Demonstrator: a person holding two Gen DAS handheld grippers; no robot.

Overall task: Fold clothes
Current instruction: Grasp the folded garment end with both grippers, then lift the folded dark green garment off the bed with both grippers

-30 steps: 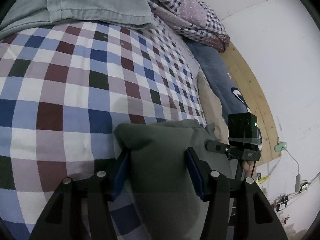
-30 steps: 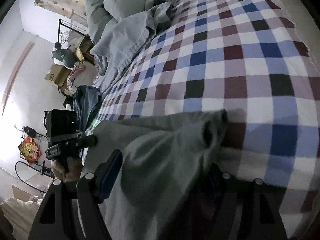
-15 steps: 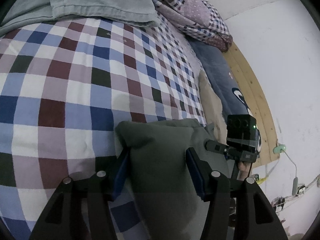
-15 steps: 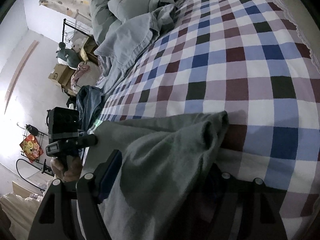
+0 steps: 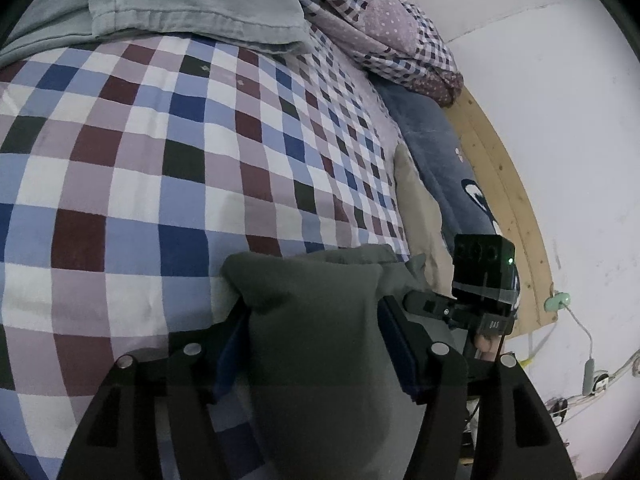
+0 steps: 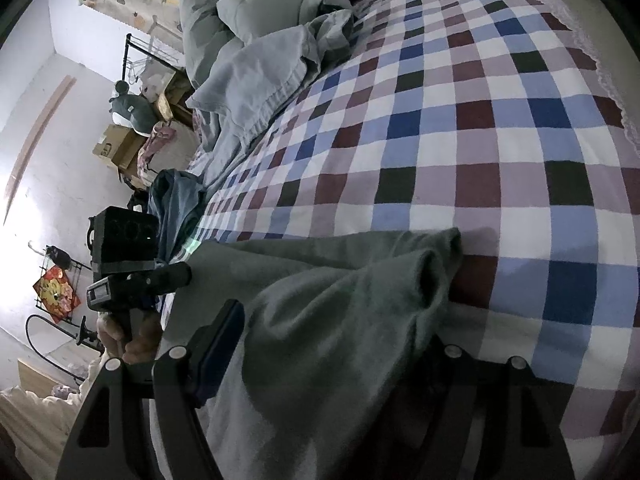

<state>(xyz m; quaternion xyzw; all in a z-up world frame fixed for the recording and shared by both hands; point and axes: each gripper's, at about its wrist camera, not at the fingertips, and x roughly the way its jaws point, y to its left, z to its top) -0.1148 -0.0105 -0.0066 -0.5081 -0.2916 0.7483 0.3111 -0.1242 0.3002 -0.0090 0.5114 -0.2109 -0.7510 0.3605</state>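
my view has crept up the checked bed [image 5: 168,168]; both claws, left claw [image 5: 312,344] and right claw [image 6: 328,344], clamp the grey-green garment [image 6: 320,304].

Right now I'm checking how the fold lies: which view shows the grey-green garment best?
The right wrist view: the grey-green garment spreads across the checked bedspread, top edge and folds visible. The left wrist view shows only a bunched end between the tongs.
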